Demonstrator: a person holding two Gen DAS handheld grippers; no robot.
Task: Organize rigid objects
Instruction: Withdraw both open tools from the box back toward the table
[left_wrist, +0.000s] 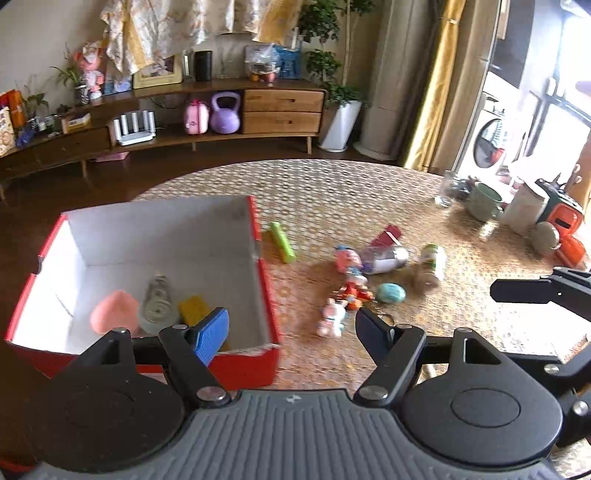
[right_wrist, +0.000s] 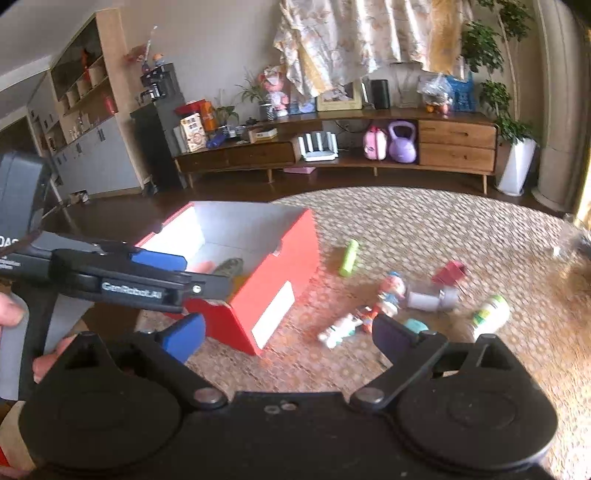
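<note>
Both tongs stood open and empty. From the left wrist, the left gripper (left_wrist: 290, 326) hovered over the near right wall of one red box (left_wrist: 267, 295) holding three items; about eight toys (left_wrist: 354, 273) lay scattered right. From the right wrist, the right gripper (right_wrist: 291, 338) faced bare tablecloth (right_wrist: 424, 221) between box and toys.
</note>
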